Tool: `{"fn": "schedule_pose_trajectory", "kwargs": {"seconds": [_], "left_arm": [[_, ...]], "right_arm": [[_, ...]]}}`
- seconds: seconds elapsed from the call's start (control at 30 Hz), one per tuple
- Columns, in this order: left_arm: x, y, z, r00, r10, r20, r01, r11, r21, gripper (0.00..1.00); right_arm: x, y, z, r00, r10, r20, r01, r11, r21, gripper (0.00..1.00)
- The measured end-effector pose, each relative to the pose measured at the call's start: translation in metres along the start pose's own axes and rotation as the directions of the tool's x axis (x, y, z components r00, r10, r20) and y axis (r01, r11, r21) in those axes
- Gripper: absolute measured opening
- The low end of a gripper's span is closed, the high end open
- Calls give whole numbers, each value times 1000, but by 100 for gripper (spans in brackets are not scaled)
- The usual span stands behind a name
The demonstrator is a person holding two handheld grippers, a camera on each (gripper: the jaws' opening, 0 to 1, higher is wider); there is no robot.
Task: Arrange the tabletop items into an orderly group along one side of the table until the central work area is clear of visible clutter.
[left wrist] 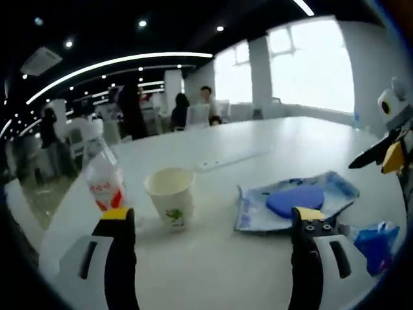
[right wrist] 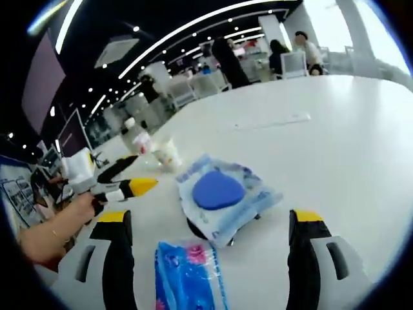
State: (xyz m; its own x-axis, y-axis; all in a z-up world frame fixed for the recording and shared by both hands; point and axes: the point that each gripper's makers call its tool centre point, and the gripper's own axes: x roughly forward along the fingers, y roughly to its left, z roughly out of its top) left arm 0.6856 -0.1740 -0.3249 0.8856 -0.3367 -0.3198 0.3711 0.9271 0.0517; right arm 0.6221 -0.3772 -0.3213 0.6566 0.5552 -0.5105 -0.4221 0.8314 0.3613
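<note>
Tabletop clutter sits loosely spread on a broad white table [left wrist: 271,271]. A paper cup [left wrist: 171,196] stands upright beside a plastic bottle [left wrist: 103,174] with a red-and-white label, and a pale printed pouch [right wrist: 222,197] with a blue oval on it lies flat. A blue tissue packet [right wrist: 190,274] rests just in front of the pouch, its long axis running away from the camera in the right gripper view.

The right gripper [right wrist: 210,223] hangs with its jaws spread wide and empty. The packet lies between them, toward the left jaw, and the pouch just beyond, so this is probably the nearer tool for both.

The left gripper [left wrist: 213,219], also spread and empty, faces the cup slightly left of centre, with the bottle past its left jaw. In the right gripper view it is seen held in a person's hand [right wrist: 77,210], near the cup and bottle.

Beyond the items the table is bare toward its far curved edge, apart from a thin flat strip [right wrist: 271,121], leaving ample room to slide things aside. People sit at other tables well behind.
</note>
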Motion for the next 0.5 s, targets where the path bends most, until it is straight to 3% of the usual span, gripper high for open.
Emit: {"fn": "schedule_pose_trajectory", "kwargs": {"seconds": [0.23,0.37,0.5], "left_arm": [[10,-23,-10,997,-69,-32,69,997,15,84],[19,-29,-13,995,-96,-35,96,995,-1,75],[28,-35,-18,991,-126,-53,125,992,-21,68]], "right_arm": [[13,-2,-16,999,11,-36,-8,998,69,99],[18,-11,-30,996,-26,-80,31,998,59,81],[21,-15,-38,995,-37,-89,47,993,105,71]]}}
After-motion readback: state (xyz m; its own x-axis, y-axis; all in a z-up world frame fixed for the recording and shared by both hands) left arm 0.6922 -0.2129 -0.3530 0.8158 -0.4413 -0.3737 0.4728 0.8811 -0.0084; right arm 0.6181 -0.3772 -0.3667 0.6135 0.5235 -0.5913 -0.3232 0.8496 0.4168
